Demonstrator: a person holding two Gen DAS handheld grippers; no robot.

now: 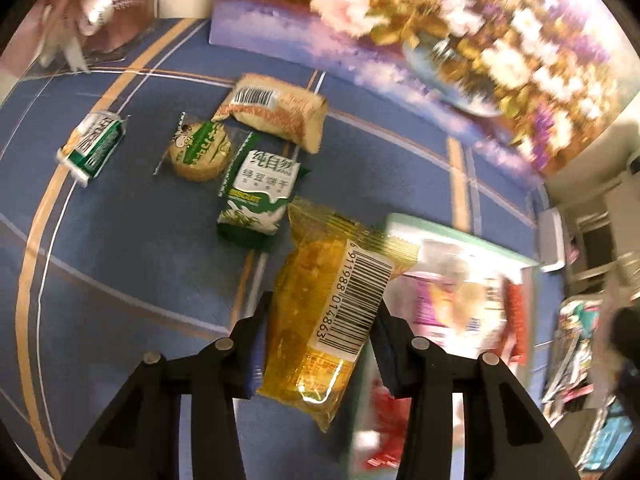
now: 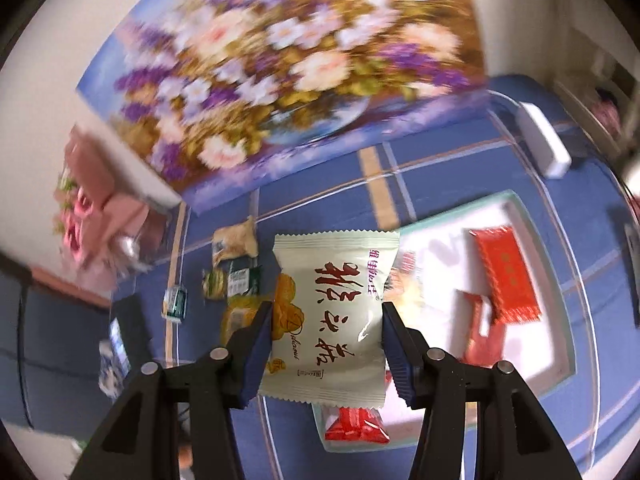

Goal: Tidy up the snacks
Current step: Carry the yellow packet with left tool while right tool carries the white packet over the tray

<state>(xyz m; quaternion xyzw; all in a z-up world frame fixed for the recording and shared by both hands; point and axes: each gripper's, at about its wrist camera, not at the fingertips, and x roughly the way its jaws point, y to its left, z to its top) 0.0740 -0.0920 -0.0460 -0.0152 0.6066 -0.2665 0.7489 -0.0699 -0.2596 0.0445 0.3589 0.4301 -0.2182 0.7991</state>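
Your left gripper (image 1: 320, 332) tilts steeply down over the bench (image 1: 120, 240), jaws pinched on a yellow snack pack (image 1: 320, 320) (barcode side up), held just left of the white tray (image 1: 460, 240). Your right gripper (image 2: 326, 342) angles down too, jaws clamped on a cream snack pack (image 2: 328, 312) with red lettering, above the tray's left edge.
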